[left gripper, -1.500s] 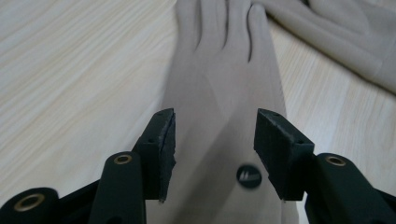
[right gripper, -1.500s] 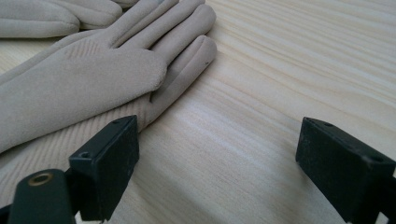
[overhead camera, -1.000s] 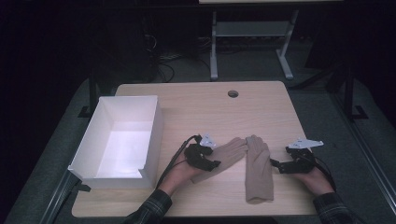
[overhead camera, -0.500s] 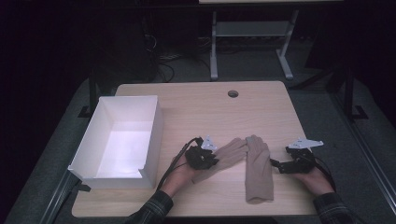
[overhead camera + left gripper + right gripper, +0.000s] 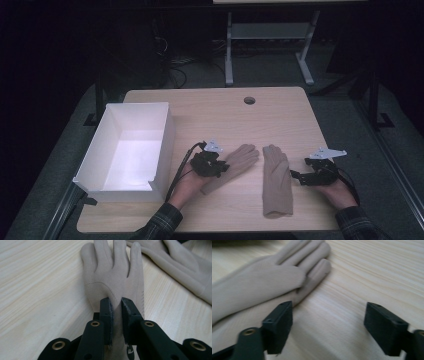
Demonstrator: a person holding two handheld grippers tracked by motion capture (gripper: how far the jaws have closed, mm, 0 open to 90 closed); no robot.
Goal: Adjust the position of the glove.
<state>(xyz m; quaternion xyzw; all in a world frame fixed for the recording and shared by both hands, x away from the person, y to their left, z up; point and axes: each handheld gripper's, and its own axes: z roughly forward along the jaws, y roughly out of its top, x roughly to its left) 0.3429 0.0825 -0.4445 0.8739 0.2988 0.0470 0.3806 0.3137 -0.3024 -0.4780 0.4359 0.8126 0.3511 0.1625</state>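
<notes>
Two beige gloves lie flat on the wooden table [image 5: 210, 107]. My left gripper [image 5: 223, 169] [image 5: 115, 305] is shut on the left glove [image 5: 239, 160] [image 5: 112, 275]. Its jaws have just been closing and pinch a fold of cloth near the cuff. The glove's fingers point away from the gripper. The right glove [image 5: 276, 180] [image 5: 180, 262] lies a little apart, fingers toward the far edge. My right gripper [image 5: 298, 176] [image 5: 328, 322] rests beside this glove [image 5: 259, 285]. Its jaws have just closed a little but stand open over bare wood.
A white open box [image 5: 167, 145] stands at the left of the table, close to the left hand. A round cable hole [image 5: 249, 100] sits near the far edge. Dark floor and a metal stand [image 5: 270, 32] lie beyond the table.
The left gripper's jaws have closed on the left glove. That glove, which touched the right glove before, now lies apart to its left. The right hand has stayed put.
</notes>
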